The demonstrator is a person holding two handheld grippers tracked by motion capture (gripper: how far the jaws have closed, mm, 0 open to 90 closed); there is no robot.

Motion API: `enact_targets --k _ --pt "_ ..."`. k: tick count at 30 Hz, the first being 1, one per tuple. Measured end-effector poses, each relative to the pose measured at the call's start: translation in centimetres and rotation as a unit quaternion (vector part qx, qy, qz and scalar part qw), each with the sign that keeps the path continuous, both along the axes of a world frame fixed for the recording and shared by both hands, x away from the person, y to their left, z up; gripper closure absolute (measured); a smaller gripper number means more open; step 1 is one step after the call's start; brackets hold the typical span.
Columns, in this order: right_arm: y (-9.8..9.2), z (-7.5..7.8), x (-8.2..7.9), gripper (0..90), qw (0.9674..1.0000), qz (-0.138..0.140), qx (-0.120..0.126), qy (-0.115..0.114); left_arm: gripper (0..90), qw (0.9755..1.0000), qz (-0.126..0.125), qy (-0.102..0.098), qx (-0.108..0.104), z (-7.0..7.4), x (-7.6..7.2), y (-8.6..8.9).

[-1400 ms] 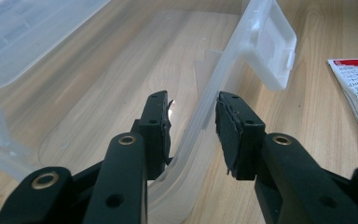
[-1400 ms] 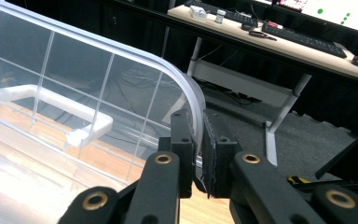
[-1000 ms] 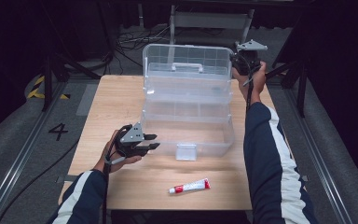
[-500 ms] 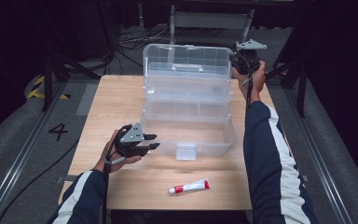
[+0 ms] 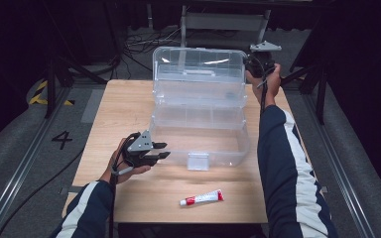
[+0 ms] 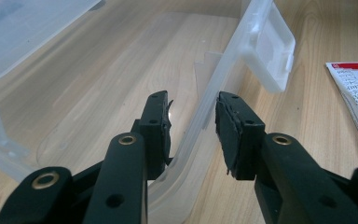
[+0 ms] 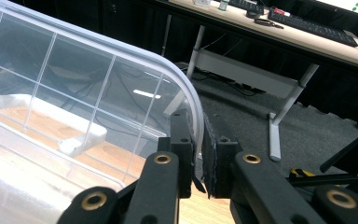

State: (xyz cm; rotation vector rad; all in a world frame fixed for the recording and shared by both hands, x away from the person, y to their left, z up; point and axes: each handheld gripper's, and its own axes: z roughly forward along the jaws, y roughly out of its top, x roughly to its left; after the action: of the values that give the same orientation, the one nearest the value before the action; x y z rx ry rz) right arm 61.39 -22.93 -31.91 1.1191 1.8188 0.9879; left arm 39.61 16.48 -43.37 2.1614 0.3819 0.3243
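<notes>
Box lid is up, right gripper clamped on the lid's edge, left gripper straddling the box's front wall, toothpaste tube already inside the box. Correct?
Not quite: the tube is not inside. The high view shows it lying on the table in front of the box. The rest holds: right gripper clamped on the raised lid, left gripper straddling the front wall.

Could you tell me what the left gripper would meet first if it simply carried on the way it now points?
Probably the clear box's front wall: the left gripper already straddles that rim, one jaw inside, one outside. Further along hangs the latch. Depth is hard to judge.
</notes>
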Motion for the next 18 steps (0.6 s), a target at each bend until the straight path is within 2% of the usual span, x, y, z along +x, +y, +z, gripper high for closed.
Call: enact_targets --k 18 --pt "-0.07 -0.51 0.91 83.8 1.0 0.001 0.004 0.008 65.3 1.0 0.001 0.0 -0.001 -0.01 -0.01 0.01"
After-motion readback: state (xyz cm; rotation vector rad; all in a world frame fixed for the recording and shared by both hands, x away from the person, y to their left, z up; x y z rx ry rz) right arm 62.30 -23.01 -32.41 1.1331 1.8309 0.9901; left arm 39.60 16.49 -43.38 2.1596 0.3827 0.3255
